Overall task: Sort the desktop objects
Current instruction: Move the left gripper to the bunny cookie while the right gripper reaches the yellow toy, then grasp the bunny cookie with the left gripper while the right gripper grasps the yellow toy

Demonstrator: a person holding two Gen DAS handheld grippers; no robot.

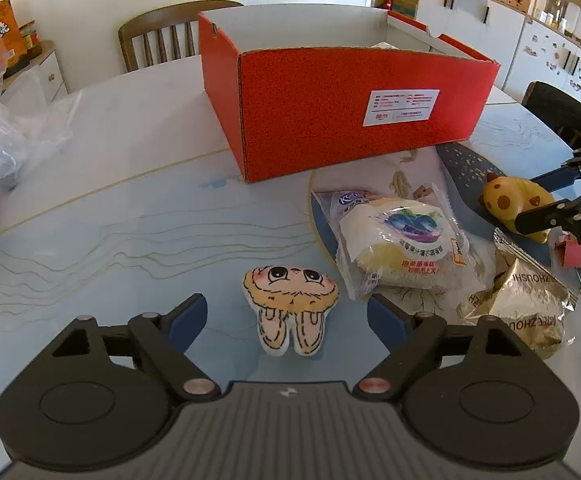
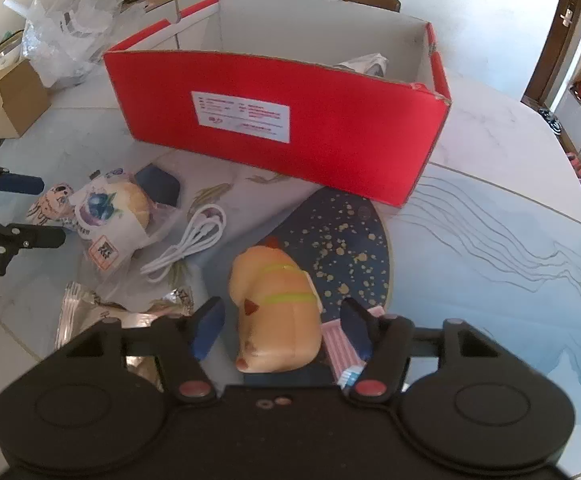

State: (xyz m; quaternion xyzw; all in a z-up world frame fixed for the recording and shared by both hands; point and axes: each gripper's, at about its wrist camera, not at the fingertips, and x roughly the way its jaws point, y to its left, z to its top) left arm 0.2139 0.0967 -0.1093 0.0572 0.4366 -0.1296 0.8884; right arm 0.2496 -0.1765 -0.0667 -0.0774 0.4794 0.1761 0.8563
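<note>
The left claw is held wide, with a small cartoon plush lying on the desk between its fingers, untouched. The right claw is likewise spread wide around a yellow squishy toy, no contact being seen. A wrapped blueberry bun lies between plush and toy. Beyond all of them the red box is seen, open-topped.

a: the red box is looking like matt cardboard, the table is gleaming glossy
b: the gold snack bag is shining like crinkled foil, the capybara toy is looking smooth
</note>
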